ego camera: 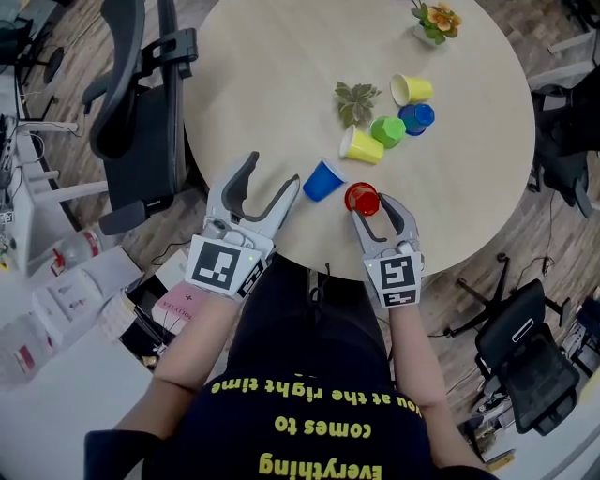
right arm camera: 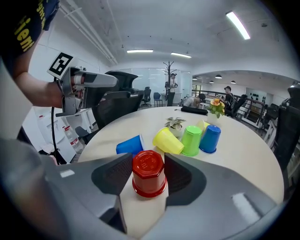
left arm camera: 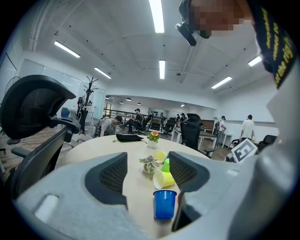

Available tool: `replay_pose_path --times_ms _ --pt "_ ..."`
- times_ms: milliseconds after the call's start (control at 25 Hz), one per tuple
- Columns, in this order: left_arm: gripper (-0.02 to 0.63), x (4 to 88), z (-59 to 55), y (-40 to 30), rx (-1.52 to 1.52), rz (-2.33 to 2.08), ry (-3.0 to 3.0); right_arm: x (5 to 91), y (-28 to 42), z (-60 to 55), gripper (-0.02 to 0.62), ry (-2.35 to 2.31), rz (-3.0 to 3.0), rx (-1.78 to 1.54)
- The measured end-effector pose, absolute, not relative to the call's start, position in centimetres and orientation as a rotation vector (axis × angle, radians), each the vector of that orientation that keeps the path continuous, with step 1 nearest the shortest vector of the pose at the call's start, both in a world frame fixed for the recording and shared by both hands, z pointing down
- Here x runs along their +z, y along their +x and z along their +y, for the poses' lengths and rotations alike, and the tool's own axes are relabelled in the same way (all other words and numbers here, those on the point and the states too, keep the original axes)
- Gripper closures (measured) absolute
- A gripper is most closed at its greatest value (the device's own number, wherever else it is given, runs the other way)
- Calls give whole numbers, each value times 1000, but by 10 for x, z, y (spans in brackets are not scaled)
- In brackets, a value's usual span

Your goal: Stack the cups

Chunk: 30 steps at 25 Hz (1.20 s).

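A red cup (ego camera: 362, 198) (right arm camera: 149, 173) stands upside down near the table's front edge. My right gripper (ego camera: 371, 206) (right arm camera: 149, 168) is shut on it, a pad against each side. Just left of it a blue cup (ego camera: 323, 180) (left arm camera: 165, 204) (right arm camera: 129, 145) lies on its side. Beyond are a yellow cup (ego camera: 361, 145) (right arm camera: 168, 140) on its side, a green cup (ego camera: 387, 130) (right arm camera: 192, 139) and a second blue cup (ego camera: 417, 117) (right arm camera: 210, 138), both upside down, and another yellow cup (ego camera: 411, 89) on its side. My left gripper (ego camera: 274, 171) (left arm camera: 147, 171) is open and empty, left of the near blue cup.
A small leafy plant (ego camera: 356, 101) sits beside the cups and a flower pot (ego camera: 434, 21) at the far edge of the round table (ego camera: 272, 75). Office chairs stand at the left (ego camera: 141, 94) and lower right (ego camera: 525, 356).
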State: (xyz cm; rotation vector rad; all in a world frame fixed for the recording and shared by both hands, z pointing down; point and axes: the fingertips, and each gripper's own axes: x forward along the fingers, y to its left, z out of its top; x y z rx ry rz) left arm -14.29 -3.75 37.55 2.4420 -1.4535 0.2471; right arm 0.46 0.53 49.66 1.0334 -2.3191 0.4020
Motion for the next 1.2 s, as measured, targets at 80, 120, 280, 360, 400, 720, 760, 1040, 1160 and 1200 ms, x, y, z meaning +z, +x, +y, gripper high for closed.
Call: replay_pose_path --times_ms 80,120,280,360,400,720,760,1040,1160,1200 --pt "325 377 -35 -137 251 -1433 2458 492 12 6 371 1056 -2311 396" --pt "325 377 -34 -135 253 -1425 2465 489 16 6 371 1070 -2306 393" --pt "325 379 -30 -125 252 -1398 2478 484 38 10 371 1132 -2279 399" --pt "325 380 -27 -120 249 -1377 2492 485 52 14 371 1160 -2252 405" --pt "325 380 -25 -118 248 -1365 2501 487 59 16 371 1173 -2237 411" --pt "325 397 -15 -111 288 -1305 2509 499 88 35 371 1254 -2162 455" --pt "325 400 -13 -110 296 -1299 2509 500 89 37 371 1260 -2158 456" --pt "325 440 0 -107 391 -1236 2493 507 92 46 368 1268 -2133 457" --pt "325 459 3 -107 432 -1217 2462 506 91 44 361 1272 -2139 454" --pt "325 465 4 -106 447 -1211 2454 505 91 43 348 1275 -2144 455"
